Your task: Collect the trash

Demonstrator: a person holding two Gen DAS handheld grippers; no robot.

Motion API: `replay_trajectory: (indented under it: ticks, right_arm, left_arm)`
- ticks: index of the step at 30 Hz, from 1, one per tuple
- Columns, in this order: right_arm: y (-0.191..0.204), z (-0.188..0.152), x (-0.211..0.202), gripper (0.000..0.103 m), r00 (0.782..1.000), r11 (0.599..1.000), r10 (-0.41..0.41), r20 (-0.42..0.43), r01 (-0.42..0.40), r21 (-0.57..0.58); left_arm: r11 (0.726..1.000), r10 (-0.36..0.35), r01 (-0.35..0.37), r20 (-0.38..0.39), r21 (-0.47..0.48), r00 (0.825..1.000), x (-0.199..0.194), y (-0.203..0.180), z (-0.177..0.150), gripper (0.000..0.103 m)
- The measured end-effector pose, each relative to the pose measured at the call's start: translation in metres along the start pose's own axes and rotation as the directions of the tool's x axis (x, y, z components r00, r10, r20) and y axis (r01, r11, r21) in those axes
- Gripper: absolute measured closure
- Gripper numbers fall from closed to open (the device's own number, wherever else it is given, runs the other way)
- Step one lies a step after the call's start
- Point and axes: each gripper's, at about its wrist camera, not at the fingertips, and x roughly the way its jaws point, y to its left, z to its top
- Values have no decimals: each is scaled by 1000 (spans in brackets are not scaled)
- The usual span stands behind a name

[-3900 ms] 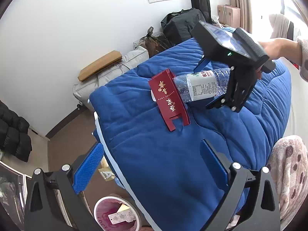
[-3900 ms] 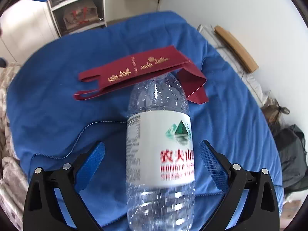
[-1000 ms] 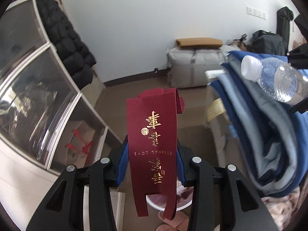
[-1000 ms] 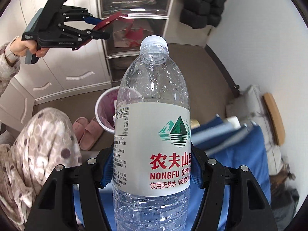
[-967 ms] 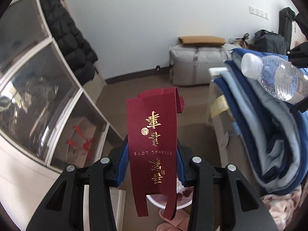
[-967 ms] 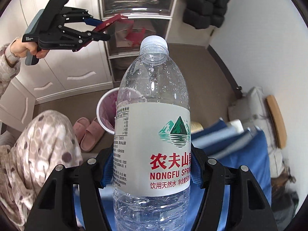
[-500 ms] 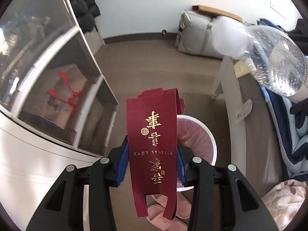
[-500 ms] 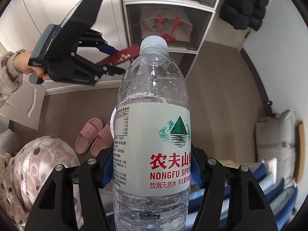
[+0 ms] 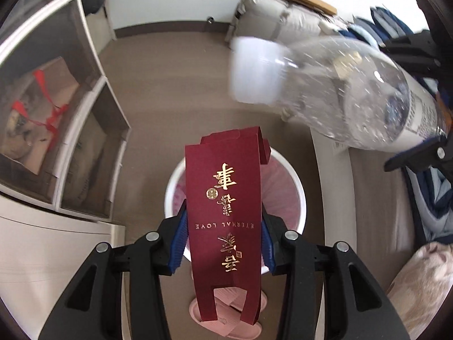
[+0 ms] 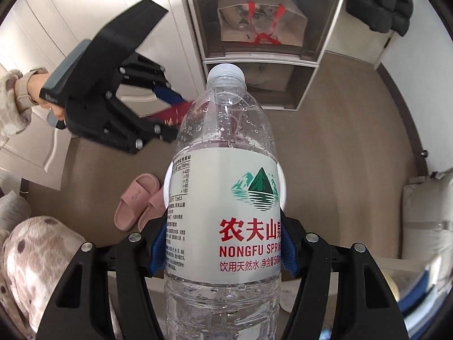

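My left gripper point(image 9: 223, 243) is shut on a flat dark red paper sleeve point(image 9: 225, 198) with gold lettering and holds it right above a white trash bin point(image 9: 300, 198) with a pink liner. My right gripper point(image 10: 223, 252) is shut on a clear plastic water bottle point(image 10: 223, 198), cap forward. The bottle point(image 9: 339, 90) hangs at the upper right of the left wrist view, beside and above the bin. In the right wrist view the bottle hides most of the bin; only a sliver of its rim point(image 10: 283, 181) shows. The left gripper point(image 10: 167, 119) with the sleeve is seen there at upper left.
A white shelf unit point(image 9: 56, 130) with a brown paper bag stands left of the bin. Pink slippers point(image 10: 136, 198) lie on the brown floor beside the bin. A bed with blue quilts point(image 9: 430, 198) is at the right. A grey bag point(image 9: 283, 25) sits by the far wall.
Both grippers have swung from the bed to over the floor. The sleeve now hangs over the bin, and the bottle has come closer beside it.
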Motion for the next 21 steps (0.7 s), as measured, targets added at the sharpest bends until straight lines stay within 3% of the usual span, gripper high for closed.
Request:
replay_trajectory:
  ticks: [3,4,5,6,11,14,21]
  right_arm:
    - [4,3,12,41,1000,1000,11,5,-11,-18]
    - [4,4,15,40,1000,1000,8,5,-7,-27]
    - [5,5,17,31,1000,999,-11,-1,11,-44]
    - [7,4,16,25,999,997,-38,2,38,-68]
    - [9,-2,-2,10,995,984,-101,23,103,-143]
    - [5,-4,-19,8,993,984,-118,20,120,-130]
    - [12,-18,-72,7,982,979,-178,71,184,-91]
  left_arm:
    - [1000,3,-3,-6,22,1000,12,-4,-5,52]
    - [1000,17,-17,-2,26,1000,15,-5,-7,35]
    - [999,31,-31,8,31,999,16,-6,-7,16]
    - [998,44,-45,24,45,999,16,-8,-8,10]
    - [993,71,-69,-20,100,997,22,-14,-9,7]
    - [988,108,-102,-50,114,993,18,-16,-6,7]
    - [972,174,-185,87,142,981,-45,-48,-1,5]
